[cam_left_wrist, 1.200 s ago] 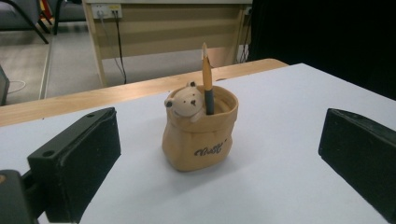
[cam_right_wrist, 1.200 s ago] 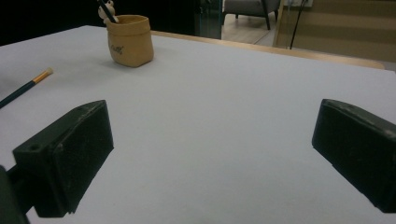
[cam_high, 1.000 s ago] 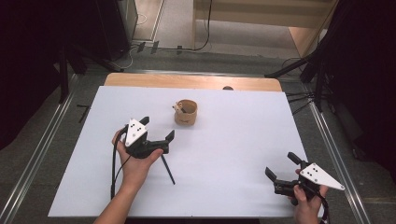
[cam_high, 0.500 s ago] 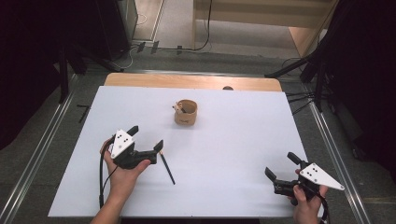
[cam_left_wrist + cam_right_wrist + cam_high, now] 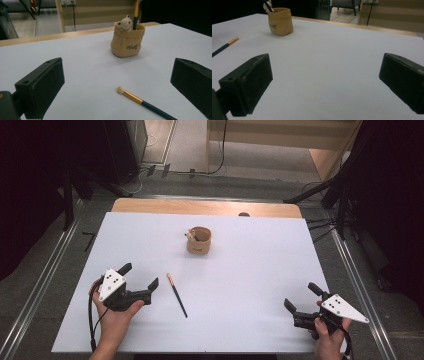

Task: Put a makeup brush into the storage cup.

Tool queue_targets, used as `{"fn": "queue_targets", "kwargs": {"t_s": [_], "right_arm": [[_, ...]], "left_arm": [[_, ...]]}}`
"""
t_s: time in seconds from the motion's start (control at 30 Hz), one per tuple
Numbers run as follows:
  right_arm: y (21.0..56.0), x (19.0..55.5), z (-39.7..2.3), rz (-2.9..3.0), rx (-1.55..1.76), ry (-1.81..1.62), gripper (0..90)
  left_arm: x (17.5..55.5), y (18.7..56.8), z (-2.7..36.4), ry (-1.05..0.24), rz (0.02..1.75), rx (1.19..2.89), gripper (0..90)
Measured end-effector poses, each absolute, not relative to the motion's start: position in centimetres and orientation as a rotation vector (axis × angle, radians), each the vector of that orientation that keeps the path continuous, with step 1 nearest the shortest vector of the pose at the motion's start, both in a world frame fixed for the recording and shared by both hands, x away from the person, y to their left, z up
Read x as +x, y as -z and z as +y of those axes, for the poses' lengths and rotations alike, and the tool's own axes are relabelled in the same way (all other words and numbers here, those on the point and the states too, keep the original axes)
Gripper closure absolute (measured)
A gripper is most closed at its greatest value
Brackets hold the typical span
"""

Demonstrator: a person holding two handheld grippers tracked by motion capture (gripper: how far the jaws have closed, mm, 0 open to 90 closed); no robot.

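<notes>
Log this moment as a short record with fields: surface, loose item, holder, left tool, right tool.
surface: white table top
loose item: makeup brush lying flat, bristle end toward the holder, touched by nothing
holder: tan bag-shaped pot, upright, with a bear figure and one brush standing in it
left tool: jaws open, beside the loose brush, holding nothing
right tool: jaws open, near the table's front right corner, holding nothing

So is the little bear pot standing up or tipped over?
Standing up. The pot sits flat on the table, mouth upward, a brush handle poking out.
</notes>
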State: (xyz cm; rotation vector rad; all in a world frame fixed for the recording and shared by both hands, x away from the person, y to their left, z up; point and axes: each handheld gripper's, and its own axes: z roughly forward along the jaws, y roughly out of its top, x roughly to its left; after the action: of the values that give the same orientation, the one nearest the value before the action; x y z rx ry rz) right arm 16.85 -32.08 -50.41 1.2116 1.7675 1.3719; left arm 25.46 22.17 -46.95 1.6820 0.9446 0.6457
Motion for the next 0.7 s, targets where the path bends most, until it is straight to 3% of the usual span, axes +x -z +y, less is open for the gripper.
{"fn": "queue_targets", "kwargs": {"t_s": [0.7], "right_arm": [[50.3,16.7,-32.4,1.757,1.213,-1.363,0.0]], "left_arm": [[23.6,47.7,26.2,-0.641,0.982,1.675,0.0]]}}
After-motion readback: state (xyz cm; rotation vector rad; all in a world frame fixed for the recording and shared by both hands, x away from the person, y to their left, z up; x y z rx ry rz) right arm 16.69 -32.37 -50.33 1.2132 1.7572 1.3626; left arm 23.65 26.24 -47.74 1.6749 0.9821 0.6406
